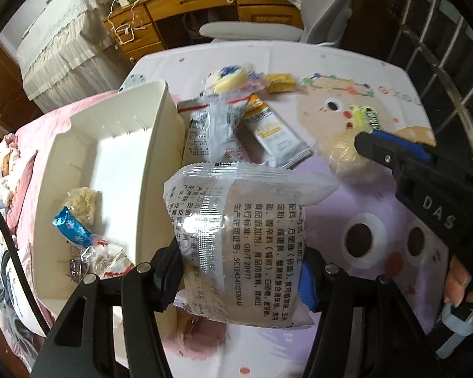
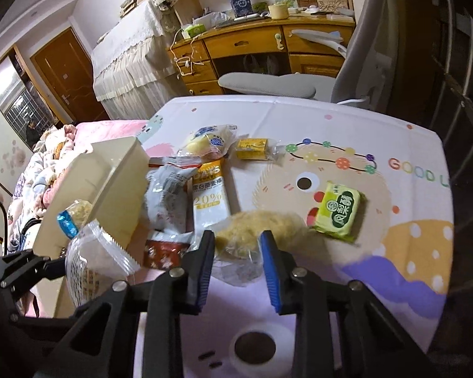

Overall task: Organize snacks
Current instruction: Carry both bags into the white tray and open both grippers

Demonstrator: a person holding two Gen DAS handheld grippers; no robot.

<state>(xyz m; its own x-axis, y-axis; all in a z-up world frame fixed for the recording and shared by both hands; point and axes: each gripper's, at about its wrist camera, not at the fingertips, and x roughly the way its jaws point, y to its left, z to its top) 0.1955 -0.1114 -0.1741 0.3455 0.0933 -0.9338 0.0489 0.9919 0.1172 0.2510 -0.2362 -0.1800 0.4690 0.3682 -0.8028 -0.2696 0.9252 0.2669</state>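
Tongs status: left gripper point(image 1: 241, 278) is clamping a clear noodle packet point(image 1: 239, 239), printed side up, and holding it off the table beside the right wall of the white bin point(image 1: 160, 145). Right gripper point(image 2: 238, 267) is standing with its tongs apart, straddling the near end of a clear bag of yellow shreds point(image 2: 255, 230); whether the blue pads point(image 2: 271, 271) are touching the bag cannot be told.

In the left wrist view, the bin is sitting at 9 o'clock from the packet, with a blue candy point(image 1: 71, 226) and a pale rice cake point(image 1: 80, 204) lying at its near end; its far floor is showing bare.

In the right wrist view, the remaining snacks are crowding against the bin's right wall at 11 o'clock: grey pouch point(image 2: 168, 201), white and orange bar point(image 2: 209, 198), red packet point(image 2: 164, 252). Green packet point(image 2: 339, 211) is lying apart at 2 o'clock. Yellow box point(image 2: 252, 148) is sitting at 12 o'clock, nearer the table's point(image 2: 410, 252) far edge.
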